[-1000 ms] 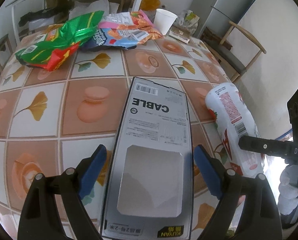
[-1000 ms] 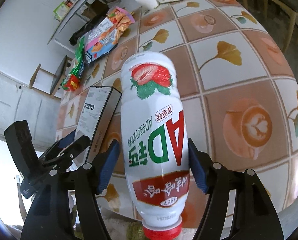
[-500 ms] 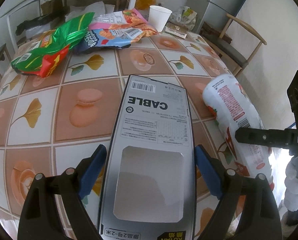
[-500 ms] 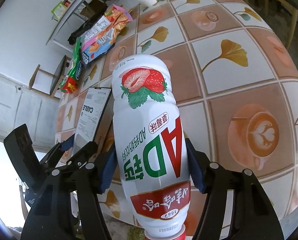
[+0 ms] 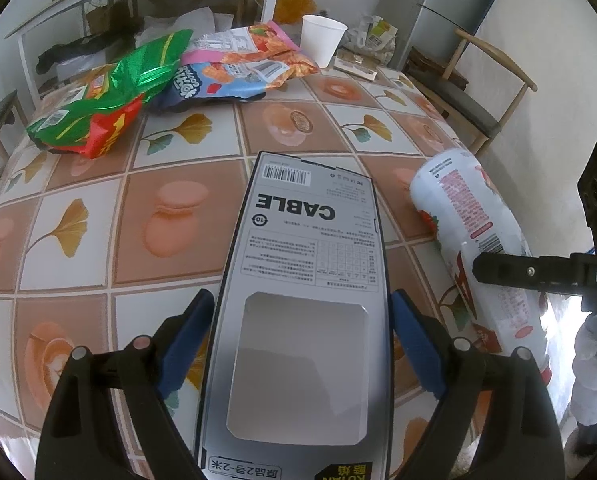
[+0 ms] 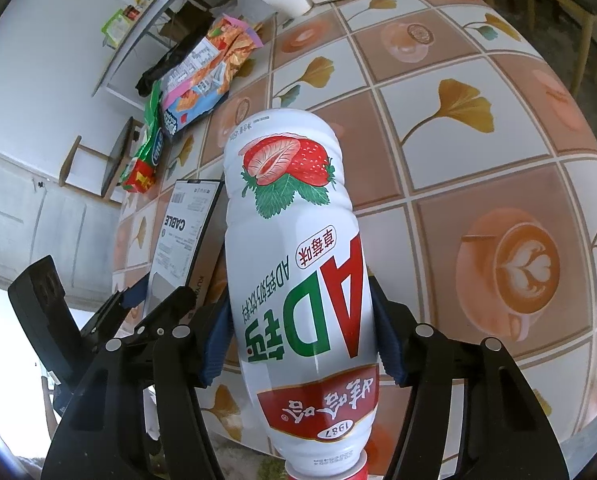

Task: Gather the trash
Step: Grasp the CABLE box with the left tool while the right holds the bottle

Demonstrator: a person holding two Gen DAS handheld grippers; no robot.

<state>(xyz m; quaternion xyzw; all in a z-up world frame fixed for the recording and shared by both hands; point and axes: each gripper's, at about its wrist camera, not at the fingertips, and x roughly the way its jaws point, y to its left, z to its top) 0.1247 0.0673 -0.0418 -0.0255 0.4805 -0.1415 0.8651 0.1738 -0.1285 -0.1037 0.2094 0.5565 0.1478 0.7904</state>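
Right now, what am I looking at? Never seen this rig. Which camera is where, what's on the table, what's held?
No robot: a person holds a two-finger gripper in each hand, each with a fisheye camera looking along its fingers. The left view shows the left gripper with blue pads on either side of a flat cable box. The right view shows the right gripper, jaws closing around a white strawberry drink bottle, red cap nearest the camera. Both things sit at the edge of a table with a patterned cloth. Farther back lie snack bags, a paper cup and a small packet.

Bright even daylight, blown-out glare low at the edges, strong fisheye curvature.
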